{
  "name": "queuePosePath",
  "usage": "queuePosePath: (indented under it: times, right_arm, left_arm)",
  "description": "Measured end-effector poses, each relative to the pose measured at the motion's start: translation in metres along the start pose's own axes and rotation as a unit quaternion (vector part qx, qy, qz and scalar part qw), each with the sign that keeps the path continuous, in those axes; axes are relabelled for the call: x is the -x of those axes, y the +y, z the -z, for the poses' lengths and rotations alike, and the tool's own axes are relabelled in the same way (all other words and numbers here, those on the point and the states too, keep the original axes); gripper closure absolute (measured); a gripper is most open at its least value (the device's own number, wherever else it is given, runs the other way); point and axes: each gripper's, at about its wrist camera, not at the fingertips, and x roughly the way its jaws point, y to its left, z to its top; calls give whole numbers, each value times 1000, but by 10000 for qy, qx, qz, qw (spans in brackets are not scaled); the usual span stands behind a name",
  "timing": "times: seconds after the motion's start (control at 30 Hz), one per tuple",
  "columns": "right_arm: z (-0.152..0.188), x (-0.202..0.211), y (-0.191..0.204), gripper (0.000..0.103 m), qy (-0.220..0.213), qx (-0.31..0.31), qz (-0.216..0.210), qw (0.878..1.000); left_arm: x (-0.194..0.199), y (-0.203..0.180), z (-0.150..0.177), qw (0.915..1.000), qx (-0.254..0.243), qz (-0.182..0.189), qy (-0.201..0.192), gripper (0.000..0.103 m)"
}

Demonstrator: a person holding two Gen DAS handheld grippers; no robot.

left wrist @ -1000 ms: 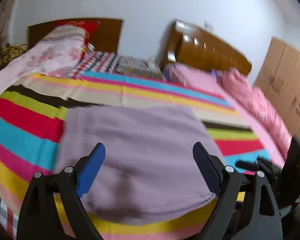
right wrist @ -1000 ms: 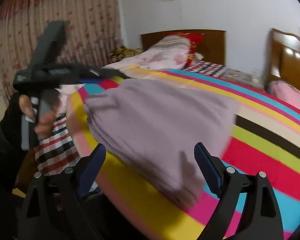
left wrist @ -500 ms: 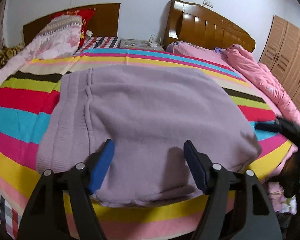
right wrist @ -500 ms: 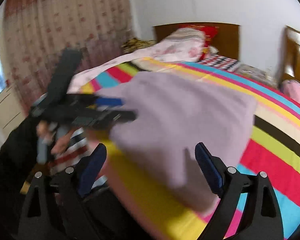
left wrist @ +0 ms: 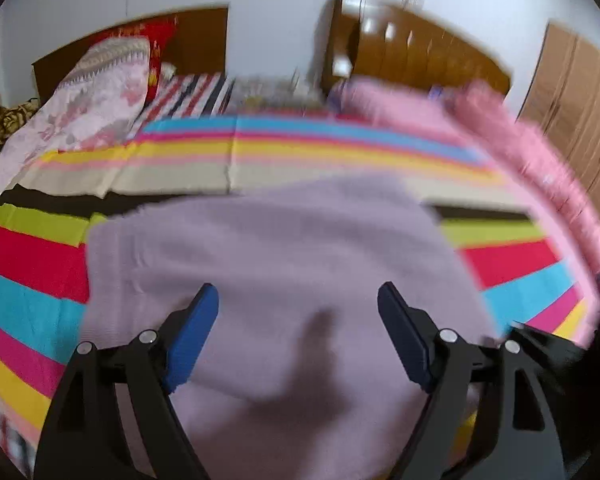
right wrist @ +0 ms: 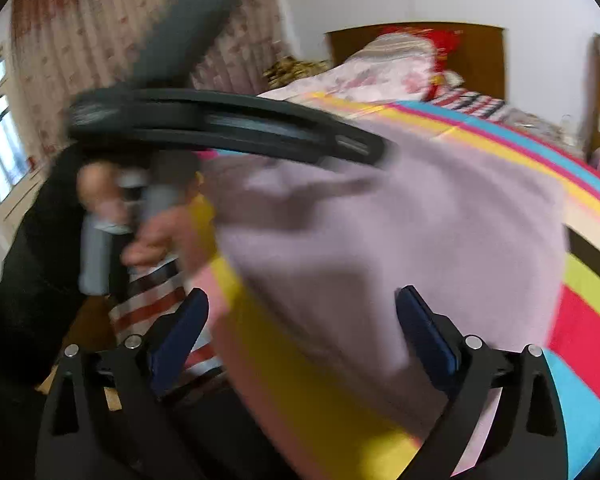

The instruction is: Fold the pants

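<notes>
On the striped, many-coloured bed cover (left wrist: 260, 152) lies the folded lilac knit pants (left wrist: 284, 264), near its front edge; over them hangs the left gripper (left wrist: 298, 320), its blue-padded jaws opening with nothing pinched; the right gripper (right wrist: 302, 328) spreads wider above the pants' corner, gripping nothing; behind lie a floral pillow (left wrist: 100, 92) and pink quilt (left wrist: 520, 152).

No writing, label, brand, number or sign can be read in either view; both are motion-blurred, and the gold marks on the red pillow (left wrist: 158, 46) at eleven o'clock stay illegible.
</notes>
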Motion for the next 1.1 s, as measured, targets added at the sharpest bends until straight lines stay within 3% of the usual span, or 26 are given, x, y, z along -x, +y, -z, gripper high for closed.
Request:
queuePosePath:
  times: [0.07, 0.17, 0.3, 0.37, 0.5, 0.63, 0.67, 0.73, 0.77, 0.87, 0.97, 1.0, 1.07, 1.1]
  right_arm:
    - [6, 5, 18, 10, 53, 409, -289, 9987]
    - [3, 25, 17, 13, -51, 692, -327, 9971]
    - [-33, 57, -59, 10, -587, -27, 286, 9979]
    - [-51, 61, -106, 10, -667, -617, 297, 9954]
    - [-90, 40, -169, 10, -431, -955, 1740, 9791]
    - [-103, -4, -177, 10, 153, -525, 1758, 9829]
    - [-98, -14, -176, 11, 350, -334, 1993, 9787]
    - [-90, -44, -200, 12, 919, -113, 2933, 9515]
    - [-89, -47, -211, 12, 918, -223, 3108, 9458]
    - [-88, -30, -235, 16, 506, -1096, 2744, 9540]
    - [-91, -5, -212, 15, 65, -973, 2189, 9709]
    - [-91, -2, -206, 11, 31, -934, 1990, 9755]
    - [-78, -3, -182, 9, 279, -575, 1353, 9887]
    - [-72, -7, -175, 10, 434, -377, 1350, 9892]
  left_arm:
    - [-8, -3, 10, 9995, -156, -237, 165, 21]
    - [-2, 1, 38, 9990, -321, -292, 96, 21]
    - [4, 9, 59, 9989, -389, -172, -215, 21]
    - [4, 7, 61, 9988, -386, -174, -263, 21]
    - [6, 8, 68, 9982, -370, -146, -457, 21]
    - [7, 10, 74, 9978, -366, -64, -557, 21]
    - [7, 10, 74, 9978, -374, -54, -552, 21]
    - [8, 10, 74, 9976, -410, -27, -560, 21]
    - [8, 11, 75, 9974, -431, 4, -575, 21]
    - [8, 15, 76, 9969, -470, 102, -623, 21]
    - [9, 17, 76, 9965, -514, 194, -630, 21]
    - [9, 18, 76, 9964, -526, 213, -631, 21]
    - [8, 19, 75, 9961, -549, 259, -641, 21]
    - [8, 19, 75, 9960, -558, 279, -645, 21]
